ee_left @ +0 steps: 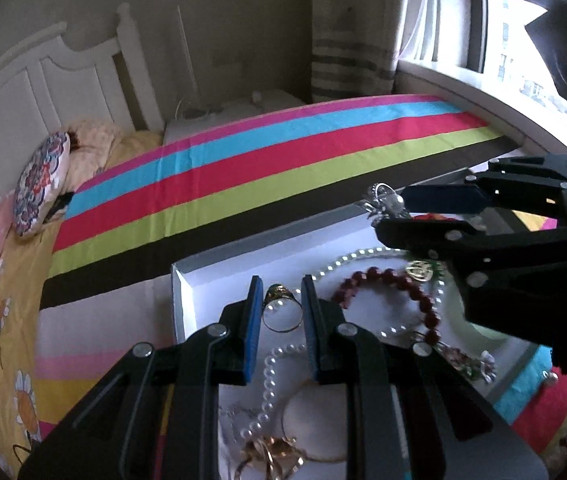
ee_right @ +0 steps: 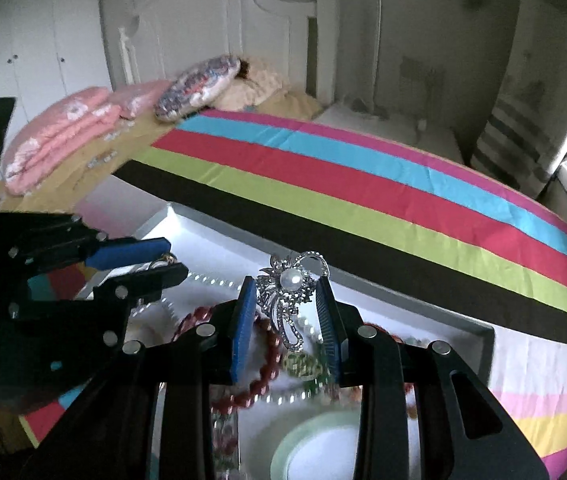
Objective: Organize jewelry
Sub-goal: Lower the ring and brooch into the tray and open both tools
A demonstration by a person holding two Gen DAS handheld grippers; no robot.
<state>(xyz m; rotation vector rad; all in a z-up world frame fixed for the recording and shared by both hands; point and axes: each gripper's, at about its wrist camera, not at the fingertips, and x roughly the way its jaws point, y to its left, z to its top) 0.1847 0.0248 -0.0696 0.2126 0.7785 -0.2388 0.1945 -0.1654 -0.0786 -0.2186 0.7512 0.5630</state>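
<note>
Gold glints between the blue pads of the left gripper point(ee_left: 282, 312), where a ring point(ee_left: 279, 307) with a dark green stone is clamped, its band hanging just above the white tray point(ee_left: 187, 280). To its right, the right gripper point(ee_right: 287, 308) is closed on a silver brooch point(ee_right: 293, 292) set with a single pearl, its rhinestone loops and curling tail showing between the two pads; in the left wrist view the same brooch point(ee_left: 383, 198) pokes out beyond that gripper's fingertips. Both grippers hang over the tray, near each other but apart. Inside the tray lie a pearl necklace point(ee_left: 271, 376) in loose coils, a dark red bead bracelet point(ee_left: 395, 292) just beside it, a pale green bangle point(ee_right: 303, 436) and a tangle of gold-coloured pieces point(ee_left: 271, 460) at the near edge; a small gold pendant point(ee_left: 417, 270) rests by the bracelet. The tray sits on a bed covered with a striped sheet point(ee_left: 283, 160) in pink, blue, red, green and black bands. Pillows point(ee_right: 199, 84) are piled against a white headboard point(ee_left: 43, 80) at the far end.
</note>
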